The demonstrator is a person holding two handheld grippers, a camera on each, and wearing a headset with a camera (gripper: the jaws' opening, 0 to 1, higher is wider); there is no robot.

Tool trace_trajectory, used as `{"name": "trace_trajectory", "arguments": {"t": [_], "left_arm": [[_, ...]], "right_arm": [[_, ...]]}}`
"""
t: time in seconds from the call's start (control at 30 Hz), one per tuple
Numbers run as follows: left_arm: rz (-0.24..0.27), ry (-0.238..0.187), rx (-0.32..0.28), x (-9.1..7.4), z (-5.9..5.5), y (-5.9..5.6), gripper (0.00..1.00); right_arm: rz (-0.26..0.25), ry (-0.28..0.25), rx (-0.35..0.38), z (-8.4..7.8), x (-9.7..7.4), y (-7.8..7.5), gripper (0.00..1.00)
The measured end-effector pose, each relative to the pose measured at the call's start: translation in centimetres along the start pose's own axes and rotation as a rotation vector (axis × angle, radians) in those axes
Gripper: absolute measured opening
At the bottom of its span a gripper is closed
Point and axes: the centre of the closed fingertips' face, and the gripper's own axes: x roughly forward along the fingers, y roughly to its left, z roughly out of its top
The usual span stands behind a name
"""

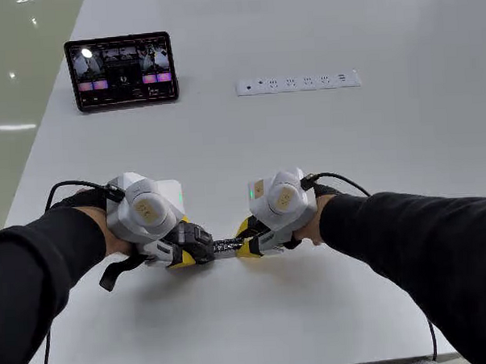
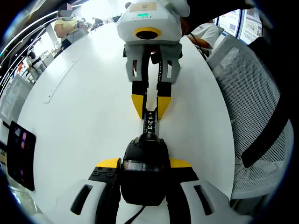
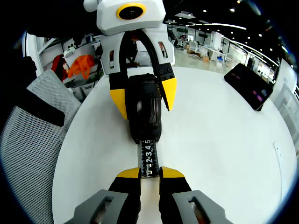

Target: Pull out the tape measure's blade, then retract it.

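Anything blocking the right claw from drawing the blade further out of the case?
Nothing visible does. The right claw pinches the blade, the left claw holds the case, and the table beyond the right claw is bare; the tablet and power strip lie far up the table.

Black tape measure [image 3: 145,107] on white table [image 3: 224,154], short numbered blade [image 3: 148,156] drawn out straight
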Motion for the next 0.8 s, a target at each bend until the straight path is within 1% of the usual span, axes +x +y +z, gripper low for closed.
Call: {"name": "trace_trajectory", "arguments": {"t": [0.8], "left_arm": [[0.000, 0.004, 0.000, -0.1, 0.1, -0.1, 0.32]], "right_arm": [[-0.008, 0.006, 0.018, -1.0, -0.6, -0.3, 0.10]]}}
